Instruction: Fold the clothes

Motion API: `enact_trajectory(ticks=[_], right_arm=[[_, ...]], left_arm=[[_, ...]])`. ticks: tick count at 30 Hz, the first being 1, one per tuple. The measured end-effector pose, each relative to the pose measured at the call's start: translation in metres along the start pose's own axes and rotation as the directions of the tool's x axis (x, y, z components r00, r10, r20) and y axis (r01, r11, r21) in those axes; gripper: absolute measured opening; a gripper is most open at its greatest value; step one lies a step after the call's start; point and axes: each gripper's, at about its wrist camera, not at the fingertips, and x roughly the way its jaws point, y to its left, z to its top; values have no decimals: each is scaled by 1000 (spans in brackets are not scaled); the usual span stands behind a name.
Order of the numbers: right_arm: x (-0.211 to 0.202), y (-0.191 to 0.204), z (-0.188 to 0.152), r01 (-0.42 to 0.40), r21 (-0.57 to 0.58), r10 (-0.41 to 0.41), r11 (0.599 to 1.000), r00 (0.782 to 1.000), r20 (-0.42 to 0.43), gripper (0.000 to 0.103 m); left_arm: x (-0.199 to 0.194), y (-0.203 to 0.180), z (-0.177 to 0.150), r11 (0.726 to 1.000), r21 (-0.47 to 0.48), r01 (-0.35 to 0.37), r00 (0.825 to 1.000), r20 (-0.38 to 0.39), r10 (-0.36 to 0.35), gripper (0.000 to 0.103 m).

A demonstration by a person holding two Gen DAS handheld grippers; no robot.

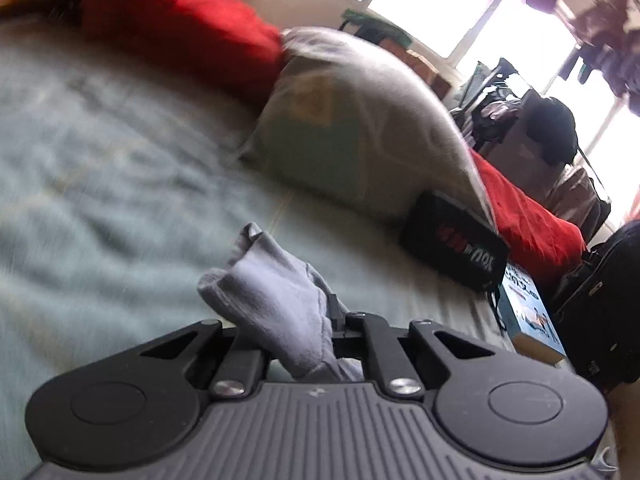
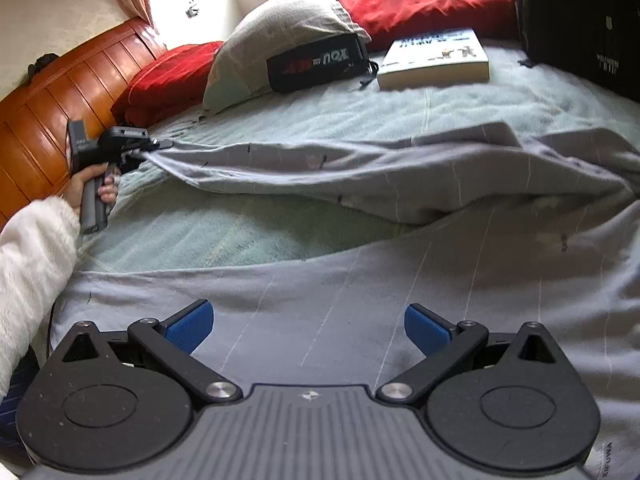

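The left gripper (image 1: 288, 316) is clamped on a bunched corner of the grey garment (image 2: 360, 176), which stretches from it across the pale green bedspread (image 2: 248, 232) and lies spread beneath the right gripper (image 2: 309, 326). The right gripper's blue pads (image 2: 188, 326) stand wide apart, gripping nothing. A pillow (image 2: 280, 36), black pouch (image 2: 316, 65) and book (image 2: 436, 60) lie beyond.

Left tool (image 2: 154, 148): jaws closed on a bunched fold of the grey garment (image 1: 280, 308), held low near the bed surface; the person's left hand (image 2: 94, 188) grips its handle, arm in a white fuzzy sleeve (image 2: 32, 264) extended forward. Right tool (image 2: 308, 328): jaws spread wide, blue pads (image 2: 190, 326) clear of each other, hovering empty.
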Motion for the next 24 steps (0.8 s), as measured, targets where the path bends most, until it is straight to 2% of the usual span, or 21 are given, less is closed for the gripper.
enact_trajectory(ticks=[4, 10, 11, 14, 16, 17, 19, 20, 22, 24], right_arm=[[-3, -2, 3, 2, -8, -2, 1000, 1000, 23, 103], [-4, -8, 6, 1, -7, -1, 1000, 998, 55, 103], [-2, -10, 6, -1, 2, 1, 1000, 998, 57, 103], [2, -16, 6, -7, 27, 5, 1000, 998, 61, 103], [3, -18, 6, -7, 35, 5, 999, 998, 58, 103], [4, -19, 5, -7, 34, 5, 999, 998, 58, 103], [3, -19, 5, -8, 34, 6, 999, 998, 58, 103], [2, -19, 4, -10, 32, 8, 999, 998, 60, 103], [0, -19, 4, -12, 32, 10, 999, 998, 64, 103], [-3, -19, 4, -11, 33, 8, 999, 998, 69, 103]], left_arm=[[1, -18, 26, 996, 85, -30, 998, 66, 25, 7], [-3, -26, 46, 991, 127, -43, 981, 193, 17, 7], [-1, -24, 46, 991, 123, -47, 980, 200, 22, 7], [15, -13, 40, 986, 103, -129, 984, 136, 114, 8], [26, -6, 36, 979, 92, -183, 980, 93, 175, 14], [31, -3, 34, 974, 88, -210, 976, 71, 204, 21], [36, 1, 31, 959, 93, -266, 964, 54, 262, 26], [37, 2, 30, 951, 99, -292, 956, 55, 288, 36], [32, 3, 32, 943, 99, -319, 948, 54, 315, 49], [27, 5, 34, 933, 100, -345, 938, 54, 341, 49]])
